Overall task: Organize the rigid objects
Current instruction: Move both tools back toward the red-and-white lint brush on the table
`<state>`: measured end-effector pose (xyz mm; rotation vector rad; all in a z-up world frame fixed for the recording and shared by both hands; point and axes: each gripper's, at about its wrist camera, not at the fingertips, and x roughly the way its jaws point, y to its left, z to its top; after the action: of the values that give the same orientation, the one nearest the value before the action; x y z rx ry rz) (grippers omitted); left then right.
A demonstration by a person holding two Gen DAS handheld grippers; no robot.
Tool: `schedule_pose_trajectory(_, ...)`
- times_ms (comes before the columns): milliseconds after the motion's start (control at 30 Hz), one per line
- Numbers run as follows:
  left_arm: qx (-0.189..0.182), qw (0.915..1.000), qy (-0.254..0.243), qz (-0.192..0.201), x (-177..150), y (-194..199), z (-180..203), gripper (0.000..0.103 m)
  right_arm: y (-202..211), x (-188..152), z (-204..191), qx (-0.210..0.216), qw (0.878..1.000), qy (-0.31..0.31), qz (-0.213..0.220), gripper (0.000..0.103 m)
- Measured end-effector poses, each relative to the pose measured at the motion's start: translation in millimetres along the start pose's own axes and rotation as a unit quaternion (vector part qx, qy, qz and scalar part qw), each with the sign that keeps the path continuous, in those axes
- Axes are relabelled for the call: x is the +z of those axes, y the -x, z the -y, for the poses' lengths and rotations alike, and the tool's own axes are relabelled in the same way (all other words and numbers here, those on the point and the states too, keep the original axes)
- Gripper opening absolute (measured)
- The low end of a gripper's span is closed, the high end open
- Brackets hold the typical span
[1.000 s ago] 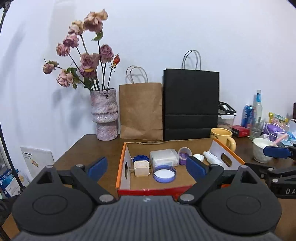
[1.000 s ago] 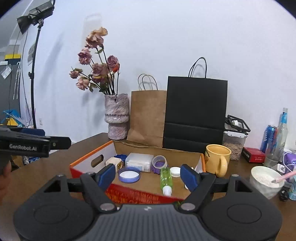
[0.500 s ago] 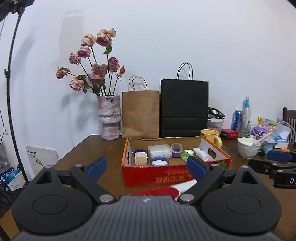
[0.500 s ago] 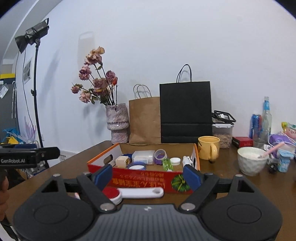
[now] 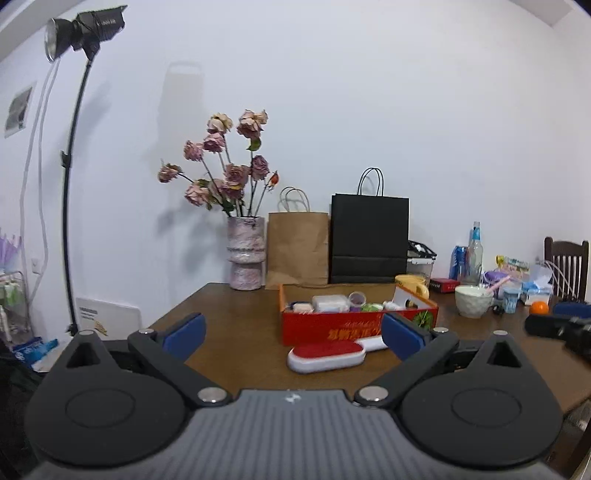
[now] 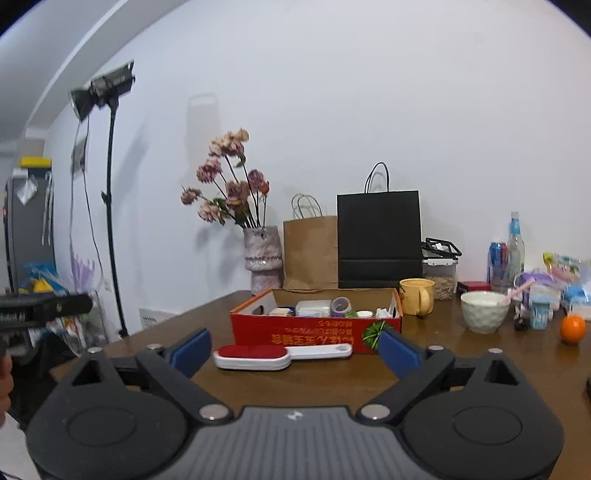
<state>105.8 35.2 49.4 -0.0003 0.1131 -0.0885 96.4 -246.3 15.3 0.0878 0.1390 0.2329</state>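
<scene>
A white wall [image 5: 406, 92] is being seen behind a brown table [image 5: 236, 314], with a studio lamp [image 5: 86, 31] being held up on a stand at the left. Against the wall, a vase [image 5: 246, 254] of dried roses [image 5: 229, 162], a brown bag [image 5: 297, 251] and a black bag [image 5: 369, 240] are being lined up side by side. A red box [image 6: 314, 332] is being shown in the middle of the table, open at the top, and small things are being kept inside it: a clear case [image 6: 313, 307], a purple tape roll [image 6: 340, 305], a white lid [image 6: 364, 314]; the rest is too small to tell. A lint brush [image 6: 273, 357], red on top with a white handle, is being seen lying flat on the table just in front of the box, outside it. A yellow mug [image 6: 417, 296] is being shown just to the right of the box, then a white bowl [image 6: 484, 311] with a pink spoon, and an orange [image 6: 572, 328] further right, among bottles and packets. The left gripper [image 5: 293, 334] is being held above the near table edge with its jaws spread wide and nothing between them. The right gripper [image 6: 295, 349] is likewise being held spread and empty, the brush being framed between its blue pads [image 6: 399, 352] but well ahead of them.
</scene>
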Motion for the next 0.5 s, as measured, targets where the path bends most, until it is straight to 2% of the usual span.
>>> schedule_pose_trajectory(100,-0.004,0.9997,-0.011,-0.021,-7.0,13.4,-1.8,0.103,17.2,-10.5,-6.3,-0.009,1.000,0.007,-0.008,0.098)
schedule_pose_trajectory(167,-0.008,0.9996,-0.020,-0.019,-7.8,12.2,1.1,0.103,23.4,-14.4,-9.2,-0.014,1.000,0.009,-0.007,0.099)
schedule_pose_trajectory(267,0.015,0.9996,-0.011,-0.022,-11.1,5.7,7.4,0.103,19.0,-13.9,-7.8,-0.010,1.000,-0.005,-0.009,0.099)
schedule_pose_trajectory(400,0.001,0.9995,-0.001,-0.032,-15.5,0.5,11.8,0.103,12.4,-15.4,-10.0,-0.011,1.000,0.001,-0.011,0.099)
schedule_pose_trajectory(500,0.006,0.9992,-0.008,-0.038,-19.9,-7.6,14.9,0.103,3.6,-20.1,-6.6,-0.013,1.000,-0.008,-0.019,0.099)
